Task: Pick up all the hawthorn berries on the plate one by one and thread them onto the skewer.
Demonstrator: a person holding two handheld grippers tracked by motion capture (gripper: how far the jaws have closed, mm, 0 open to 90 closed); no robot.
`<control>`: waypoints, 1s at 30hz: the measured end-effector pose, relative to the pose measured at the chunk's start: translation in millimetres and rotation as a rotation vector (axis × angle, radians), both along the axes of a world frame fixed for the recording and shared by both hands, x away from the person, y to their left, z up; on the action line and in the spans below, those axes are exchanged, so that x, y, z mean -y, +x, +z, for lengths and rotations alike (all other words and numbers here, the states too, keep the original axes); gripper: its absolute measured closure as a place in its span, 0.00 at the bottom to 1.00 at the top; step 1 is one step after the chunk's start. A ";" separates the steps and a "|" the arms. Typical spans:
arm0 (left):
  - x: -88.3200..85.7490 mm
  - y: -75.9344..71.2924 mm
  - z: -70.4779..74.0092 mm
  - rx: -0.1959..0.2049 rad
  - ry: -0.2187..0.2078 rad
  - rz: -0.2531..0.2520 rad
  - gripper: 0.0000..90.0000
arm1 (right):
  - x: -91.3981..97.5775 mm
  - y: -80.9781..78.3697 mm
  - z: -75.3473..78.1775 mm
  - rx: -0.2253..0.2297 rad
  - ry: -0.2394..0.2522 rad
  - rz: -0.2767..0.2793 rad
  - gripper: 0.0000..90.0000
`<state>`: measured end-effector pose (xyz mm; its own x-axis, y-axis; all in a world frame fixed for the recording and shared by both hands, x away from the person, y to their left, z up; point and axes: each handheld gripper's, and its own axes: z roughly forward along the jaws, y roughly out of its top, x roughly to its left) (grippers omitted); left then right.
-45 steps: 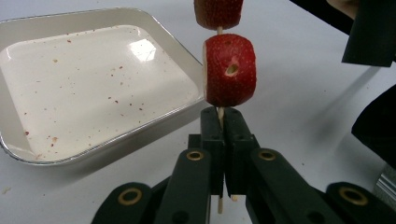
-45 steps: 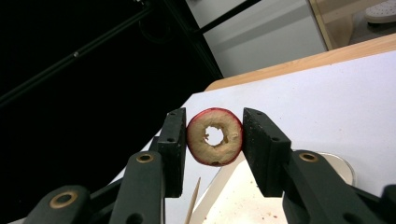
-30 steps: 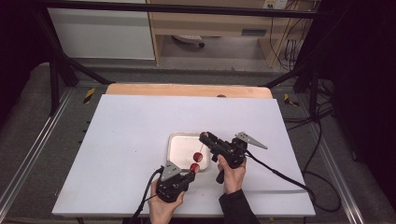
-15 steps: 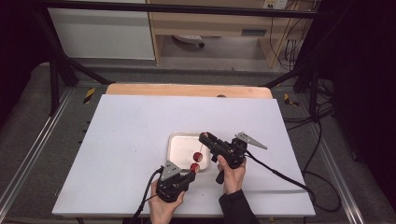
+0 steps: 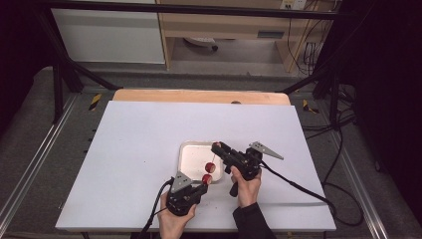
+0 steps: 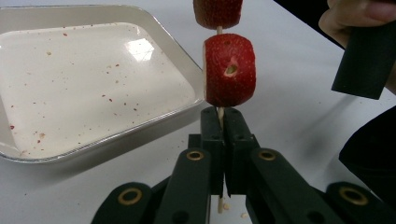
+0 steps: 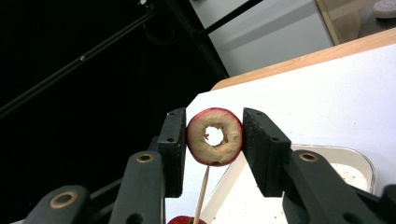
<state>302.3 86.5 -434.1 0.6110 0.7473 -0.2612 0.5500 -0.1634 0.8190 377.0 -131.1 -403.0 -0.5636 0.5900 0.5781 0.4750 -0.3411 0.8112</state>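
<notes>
My left tool [image 6: 219, 135] clamps the skewer [image 6: 218, 112] upright; my right tool [image 7: 214, 140] grips a cored fruit ring [image 7: 215, 136]; next, I judge, comes centring its hole over the tip.

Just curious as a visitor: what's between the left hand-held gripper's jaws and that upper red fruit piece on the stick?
In the left gripper view, another red cored fruit slice, threaded on the thin wooden skewer.

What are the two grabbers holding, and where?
The left gripper pinches the wooden skewer just below a red fruit piece. The right gripper squeezes a cored fruit ring by its sides.
</notes>
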 end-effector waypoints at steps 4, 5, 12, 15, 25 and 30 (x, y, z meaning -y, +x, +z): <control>1.4 -0.6 0.0 -0.008 -0.017 0.001 0.98 | -0.3 -0.2 0.0 0.000 0.004 0.001 0.69; 1.5 -0.5 0.3 -0.002 -0.014 0.001 0.98 | -0.3 -0.4 0.3 0.001 0.006 0.001 0.69; 1.3 -0.7 0.0 -0.007 -0.020 0.004 0.98 | 0.1 -1.2 1.1 0.000 0.013 0.006 0.69; 0.7 -0.9 0.4 -0.006 -0.021 0.008 0.98 | 0.3 -0.8 1.1 -0.003 0.013 0.009 0.69; 2.8 1.3 0.0 -0.023 -0.064 0.020 0.98 | -2.7 -4.2 -2.5 0.000 0.010 0.014 0.69; 5.0 2.7 -0.5 -0.050 -0.090 0.016 0.98 | -3.8 -6.1 -4.7 0.011 -0.011 0.014 0.69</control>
<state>305.0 81.5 -434.6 0.5840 0.7289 -0.3572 0.5923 -0.0817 0.8016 370.9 -127.3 -407.7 -0.5779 0.5885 0.5654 0.4709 -0.3253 0.8200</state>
